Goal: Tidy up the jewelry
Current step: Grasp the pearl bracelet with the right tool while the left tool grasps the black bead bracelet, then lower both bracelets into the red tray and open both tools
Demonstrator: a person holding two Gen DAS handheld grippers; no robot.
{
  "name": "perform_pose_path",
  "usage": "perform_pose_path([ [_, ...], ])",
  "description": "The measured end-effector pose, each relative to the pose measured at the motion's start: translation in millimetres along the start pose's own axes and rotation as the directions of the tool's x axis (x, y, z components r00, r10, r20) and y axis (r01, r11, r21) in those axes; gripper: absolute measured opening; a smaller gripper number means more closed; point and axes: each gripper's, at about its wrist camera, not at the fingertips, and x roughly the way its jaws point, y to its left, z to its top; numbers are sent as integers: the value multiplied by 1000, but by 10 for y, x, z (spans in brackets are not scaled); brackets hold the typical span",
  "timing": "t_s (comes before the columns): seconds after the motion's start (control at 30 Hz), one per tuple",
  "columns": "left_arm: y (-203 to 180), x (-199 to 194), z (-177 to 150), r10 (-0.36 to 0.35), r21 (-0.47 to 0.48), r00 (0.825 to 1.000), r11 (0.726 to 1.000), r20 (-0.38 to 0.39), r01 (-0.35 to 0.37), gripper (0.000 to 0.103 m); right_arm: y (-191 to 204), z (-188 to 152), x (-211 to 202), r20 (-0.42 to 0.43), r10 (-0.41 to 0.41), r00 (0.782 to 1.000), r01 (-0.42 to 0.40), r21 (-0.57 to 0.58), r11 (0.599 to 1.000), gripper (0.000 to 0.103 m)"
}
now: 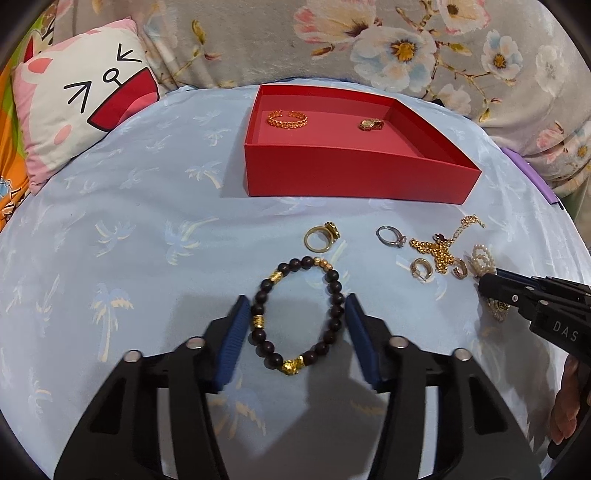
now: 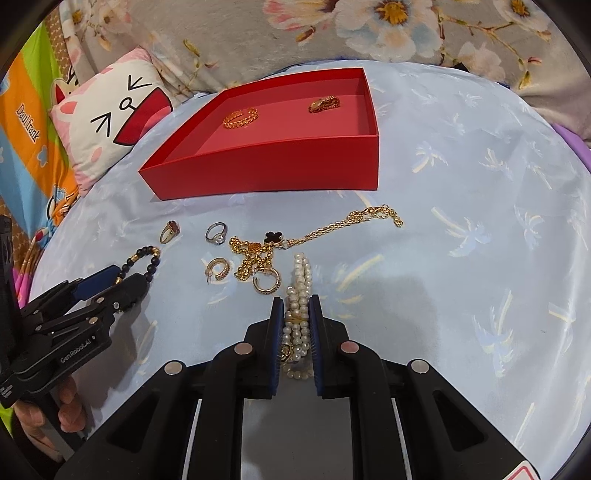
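Note:
A red box (image 1: 351, 173) (image 2: 266, 170) holds a gold bangle (image 1: 287, 119) (image 2: 241, 117) and a gold ring piece (image 1: 370, 124) (image 2: 324, 104). My left gripper (image 1: 295, 306) is open, its jaws on either side of a dark bead bracelet (image 1: 334, 288) (image 2: 149, 264) lying on the blue cloth. My right gripper (image 2: 296, 302) is shut on a pearl bracelet (image 2: 300, 295) (image 1: 482, 260). Loose near it lie a gold ring (image 1: 320, 236) (image 2: 170, 230), a silver ring (image 1: 390, 235) (image 2: 218, 232), a gold necklace (image 1: 439, 247) (image 2: 317, 230) and hoop earrings (image 1: 419, 267) (image 2: 218, 269).
A cat-face pillow (image 1: 81, 99) (image 2: 110, 122) lies at the back left. A floral blanket (image 1: 406, 44) (image 2: 369, 33) runs along the back. The blue palm-print cloth (image 1: 129, 240) (image 2: 480, 240) covers the work surface.

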Motion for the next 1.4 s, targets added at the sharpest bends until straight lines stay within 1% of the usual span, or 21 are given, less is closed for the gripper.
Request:
perform_pose_path([
  [0.07,-5,-2,-1,-11,5,1000,1000,1,11,35,-6,-8,-8,-1,1,1000,-1,2,1000,12],
  [0.1,-6,-3,-3,-16,7,1000,1000,1,16,32,-8,-12,-9,-1,2,1000,-2,3,1000,12],
  [0.17,-18,-6,-1,-29,10,1000,1000,0,29,20,-6,-16,-16,-2,5,1000,-5,2,1000,12],
  [0.23,-22,-9,-6,-41,11,999,999,0,41,14,-8,-15,-24,1,6,1000,-6,1,1000,12],
  [0.33,-23,-15,-11,-43,11,999,999,1,43,14,-11,-19,-43,5,6,1000,-6,1,1000,12],
  [0.43,-26,-36,-12,-47,8,999,999,11,47,7,-22,-17,-62,10,6,1000,-6,3,1000,12],
  [0.63,-23,-46,-14,-52,8,999,999,13,52,7,-31,-13,-104,19,4,1000,-4,0,1000,12],
  [1.0,-1,-165,9,-67,-1,997,998,49,67,7,-33,-8,-175,42,11,999,-11,-6,1000,12],
  [1.23,-63,-433,116,-97,9,990,995,105,97,7,13,7,-346,89,38,995,-36,-25,999,12],
  [1.4,-207,-646,294,-111,61,984,993,141,103,7,13,83,-490,109,54,993,-51,-35,998,12],
])
